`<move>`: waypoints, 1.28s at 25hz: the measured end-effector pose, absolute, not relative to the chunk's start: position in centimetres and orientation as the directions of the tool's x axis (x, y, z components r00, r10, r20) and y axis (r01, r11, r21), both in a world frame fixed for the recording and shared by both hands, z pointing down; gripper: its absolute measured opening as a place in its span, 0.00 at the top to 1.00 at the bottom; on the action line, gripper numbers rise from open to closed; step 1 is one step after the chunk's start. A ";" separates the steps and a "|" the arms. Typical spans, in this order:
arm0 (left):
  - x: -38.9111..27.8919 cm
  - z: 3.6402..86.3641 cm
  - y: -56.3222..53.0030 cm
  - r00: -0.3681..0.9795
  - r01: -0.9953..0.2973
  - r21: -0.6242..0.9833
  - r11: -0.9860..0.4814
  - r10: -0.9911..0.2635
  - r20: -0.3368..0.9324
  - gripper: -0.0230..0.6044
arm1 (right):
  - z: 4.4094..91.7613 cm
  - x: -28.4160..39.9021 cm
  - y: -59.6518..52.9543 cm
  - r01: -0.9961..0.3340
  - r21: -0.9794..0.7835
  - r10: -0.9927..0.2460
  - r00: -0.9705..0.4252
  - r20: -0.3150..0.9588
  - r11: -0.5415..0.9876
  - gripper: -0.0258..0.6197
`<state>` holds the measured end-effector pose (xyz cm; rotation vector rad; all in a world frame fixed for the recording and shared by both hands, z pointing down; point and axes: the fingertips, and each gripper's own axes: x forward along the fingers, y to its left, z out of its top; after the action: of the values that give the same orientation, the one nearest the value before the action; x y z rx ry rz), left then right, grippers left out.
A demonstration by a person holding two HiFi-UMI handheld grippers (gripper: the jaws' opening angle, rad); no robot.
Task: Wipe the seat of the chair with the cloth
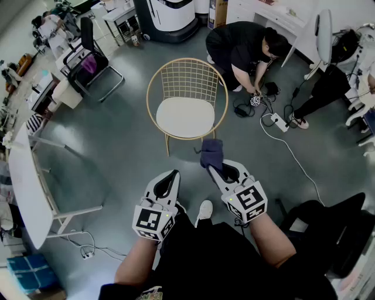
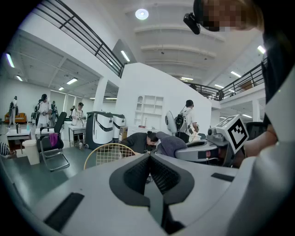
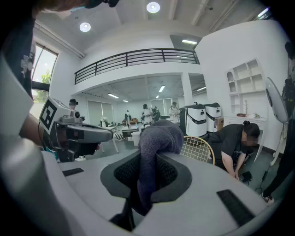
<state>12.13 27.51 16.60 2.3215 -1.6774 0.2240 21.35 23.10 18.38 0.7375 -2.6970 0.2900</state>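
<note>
The right gripper (image 1: pixel 214 170) pinches the dark cloth (image 1: pixel 211 153), bunched over its tips, near the chair (image 1: pixel 185 117). The left gripper (image 1: pixel 173 174) is clenched, empty.

The place is a large, two-level open-plan workspace, part office and part robotics lab. In the head view, a bare grey floor (image 1: pixel 129 152) holds a black office chair (image 1: pixel 91 61) at 10 o'clock and a white desk (image 1: pixel 23 187) at 9 o'clock. A power strip (image 1: pixel 280 122) with trailing cables lies at 2 o'clock, near a crouching person (image 1: pixel 240 44) at 1 o'clock. The gripper views show a railed mezzanine (image 3: pixel 133 59), recessed ceiling lights (image 3: pixel 153 7) and white wall shelving (image 3: pixel 243 85). They also show tall white-and-black machines (image 2: pixel 100 130), possibly robots, though these are too distant to be sure.
</note>
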 end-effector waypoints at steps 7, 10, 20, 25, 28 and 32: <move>12.0 16.5 27.5 0.325 -0.945 0.129 -0.300 -0.905 0.273 0.94 | 18.4 21.1 23.1 -0.527 -0.110 -0.458 -0.810 0.365 0.843 0.87; 11.8 16.5 27.6 0.320 -0.947 0.130 -0.295 -0.906 0.276 0.94 | 18.4 21.1 23.1 -0.529 -0.109 -0.462 -0.809 0.363 0.841 0.86; 9.8 16.8 28.0 0.306 -0.951 0.135 -0.278 -0.911 0.277 0.94 | 18.4 19.3 23.0 -0.521 -0.102 -0.457 -0.813 0.362 0.847 0.86; 8.9 17.0 27.9 0.301 -0.952 0.139 -0.272 -0.913 0.274 0.94 | 18.6 18.5 22.7 -0.521 -0.104 -0.456 -0.813 0.362 0.847 0.86; 8.0 17.0 27.8 0.300 -0.952 0.143 -0.270 -0.914 0.274 0.94 | 18.6 17.7 22.5 -0.521 -0.105 -0.455 -0.812 0.365 0.847 0.86; 6.8 16.9 27.8 0.299 -0.952 0.146 -0.268 -0.914 0.274 0.94 | 18.6 16.4 22.4 -0.521 -0.103 -0.453 -0.811 0.371 0.848 0.86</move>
<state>6.78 27.78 16.91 2.2893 -1.6969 0.1944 16.44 22.40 18.59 0.7316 -2.6899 0.2848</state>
